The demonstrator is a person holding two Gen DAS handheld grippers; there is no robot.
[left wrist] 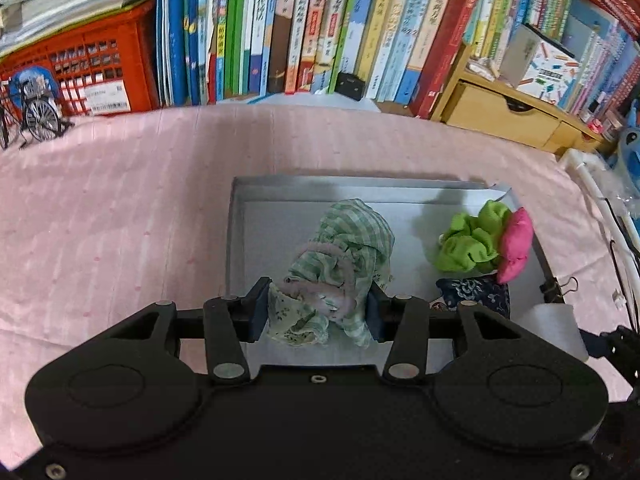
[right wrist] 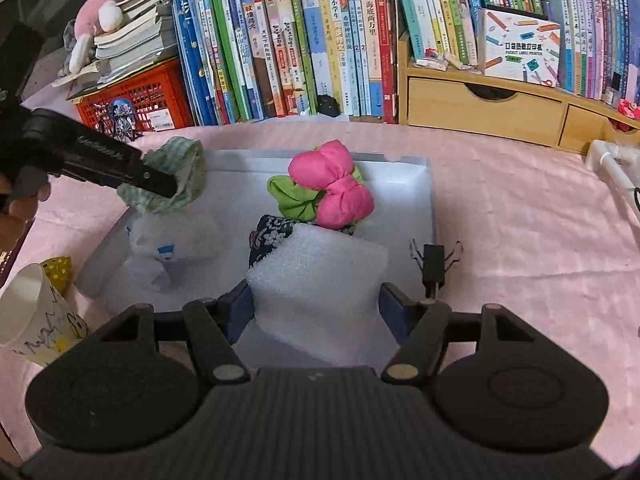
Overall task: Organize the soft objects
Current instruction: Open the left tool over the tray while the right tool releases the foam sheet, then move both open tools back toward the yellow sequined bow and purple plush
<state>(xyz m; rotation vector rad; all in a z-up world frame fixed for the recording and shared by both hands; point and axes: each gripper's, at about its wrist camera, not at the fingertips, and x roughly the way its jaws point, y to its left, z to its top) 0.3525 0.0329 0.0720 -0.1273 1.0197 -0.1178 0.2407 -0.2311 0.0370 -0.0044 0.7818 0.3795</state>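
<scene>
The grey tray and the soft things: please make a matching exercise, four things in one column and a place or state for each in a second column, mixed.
Things
1. green checked cloth
2. white foam block
3. pink bow
4. binder clip

Places or states
A. clipped on the tray edge
B. between the left gripper fingers, over the tray
C. lying in the tray beside the green scrunchie
D. held by the right gripper

Pairs: 1-B, 2-D, 3-C, 4-A
</scene>
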